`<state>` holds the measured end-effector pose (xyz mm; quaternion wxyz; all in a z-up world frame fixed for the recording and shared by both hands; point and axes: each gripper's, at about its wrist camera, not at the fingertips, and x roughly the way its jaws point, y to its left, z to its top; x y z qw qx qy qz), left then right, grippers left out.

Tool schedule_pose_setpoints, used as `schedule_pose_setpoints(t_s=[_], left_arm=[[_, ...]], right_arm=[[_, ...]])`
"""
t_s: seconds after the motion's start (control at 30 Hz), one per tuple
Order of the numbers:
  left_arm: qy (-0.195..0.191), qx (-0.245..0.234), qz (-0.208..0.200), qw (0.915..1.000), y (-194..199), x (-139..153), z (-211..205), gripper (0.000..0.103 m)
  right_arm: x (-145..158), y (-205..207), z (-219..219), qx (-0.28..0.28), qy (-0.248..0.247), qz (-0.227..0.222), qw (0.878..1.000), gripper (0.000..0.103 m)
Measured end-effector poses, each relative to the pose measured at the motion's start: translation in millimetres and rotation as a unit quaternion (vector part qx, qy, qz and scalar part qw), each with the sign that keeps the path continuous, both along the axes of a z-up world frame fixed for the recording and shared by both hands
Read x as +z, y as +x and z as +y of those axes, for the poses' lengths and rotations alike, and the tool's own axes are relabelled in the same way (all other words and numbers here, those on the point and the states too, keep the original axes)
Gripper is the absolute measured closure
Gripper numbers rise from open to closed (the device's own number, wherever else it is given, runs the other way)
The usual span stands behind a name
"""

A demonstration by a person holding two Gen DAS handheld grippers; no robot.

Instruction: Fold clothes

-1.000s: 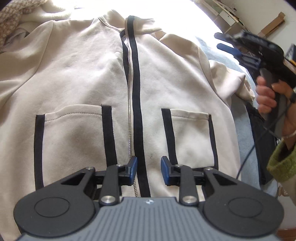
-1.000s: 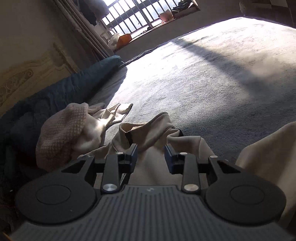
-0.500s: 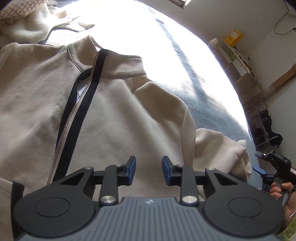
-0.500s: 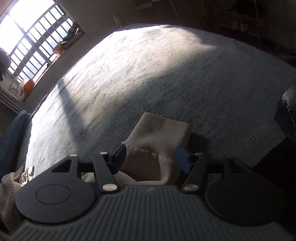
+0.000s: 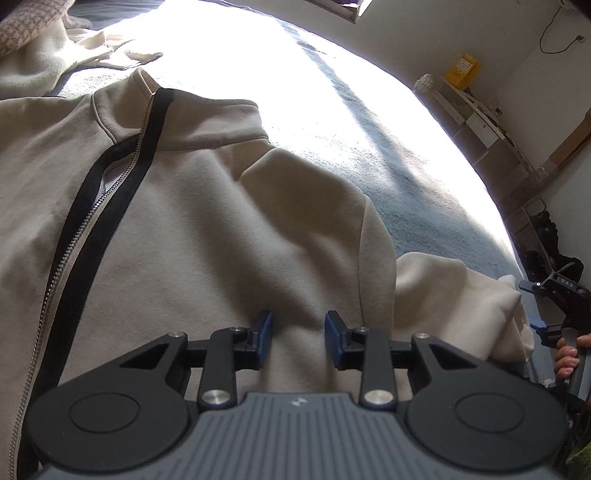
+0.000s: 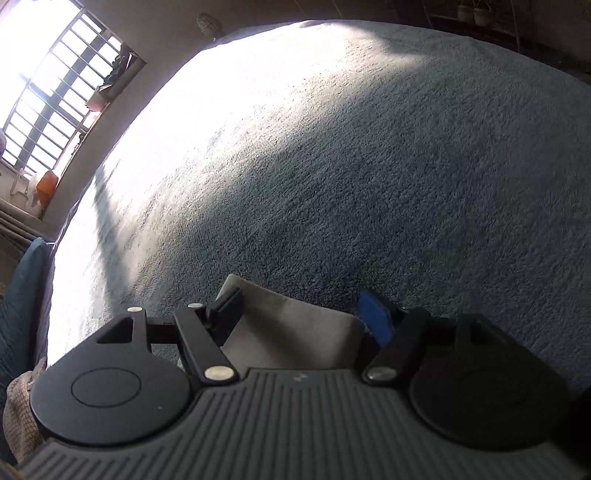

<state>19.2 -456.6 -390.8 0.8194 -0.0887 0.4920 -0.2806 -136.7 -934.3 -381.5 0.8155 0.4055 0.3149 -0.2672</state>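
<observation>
A cream zip jacket (image 5: 207, 229) with black trim lies face up on a grey plush surface (image 5: 369, 122). My left gripper (image 5: 298, 339) hovers over its chest near the shoulder seam, jaws a little apart with nothing between them. The jacket's sleeve (image 5: 454, 295) lies bunched to the right. There a hand holds my right gripper (image 5: 530, 305) at the cuff. In the right wrist view the right gripper (image 6: 303, 314) straddles the sleeve cuff (image 6: 295, 332). Its jaws are opening, and the pads (image 6: 375, 317) stand off the cloth.
More pale clothes and a knit piece (image 5: 26, 22) lie at the far left. Shelves and boxes (image 5: 480, 122) stand along the wall to the right. A barred window (image 6: 48, 92) and a blue cushion (image 6: 18, 295) flank the plush surface (image 6: 332, 166).
The left gripper moved from the pockets up to the chest by the shoulder. The right gripper swung from the collar to the sleeve cuff and its jaws widened.
</observation>
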Motion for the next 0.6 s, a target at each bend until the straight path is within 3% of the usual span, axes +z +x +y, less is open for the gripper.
schedule_pose_setpoints(t_s=[0.1,0.17,0.2,0.27,0.3,0.37,0.43,0.47,0.53,0.6], left_arm=[[0.002,-0.003,-0.003,1.0,-0.6,-0.4,0.2,0.07],[0.002,-0.004,-0.006,1.0,-0.7,-0.2,0.5,0.07],[0.002,-0.004,-0.006,1.0,-0.7,-0.3,0.6,0.07],[0.004,-0.004,-0.009,0.9999,-0.7,-0.6,0.6,0.07],[0.004,-0.003,-0.01,0.9999,-0.9,-1.1,0.5,0.07],[0.003,0.0,-0.01,0.9999,-1.4,-2.4,0.6,0.07],[0.002,0.002,-0.011,0.9999,-1.9,-3.9,0.8,0.07],[0.001,0.002,-0.011,0.9999,-2.1,-4.4,1.1,0.07],[-0.001,0.003,-0.011,0.9999,-2.3,-4.4,2.0,0.07],[-0.002,0.002,-0.011,0.9999,-2.0,-4.8,2.9,0.07]], right_arm=[[2.2,10.4,1.3,0.046,-0.03,0.001,0.998,0.033],[0.8,19.2,1.5,0.086,-0.042,0.001,0.995,0.028],[-0.5,24.0,1.6,0.107,-0.045,0.003,0.993,0.021],[-11.3,36.0,4.0,0.154,-0.022,0.027,0.988,0.017],[-10.7,38.9,9.1,0.165,-0.038,0.04,0.985,0.018],[-3.5,43.4,19.1,0.187,-0.059,0.069,0.978,0.04],[8.2,41.7,27.3,0.198,-0.067,0.076,0.975,0.084],[15.9,39.9,31.6,0.204,-0.069,0.074,0.974,0.093],[36.1,31.1,41.5,0.204,-0.089,0.066,0.973,0.094],[67.4,9.8,44.3,0.178,-0.105,0.032,0.978,0.095]])
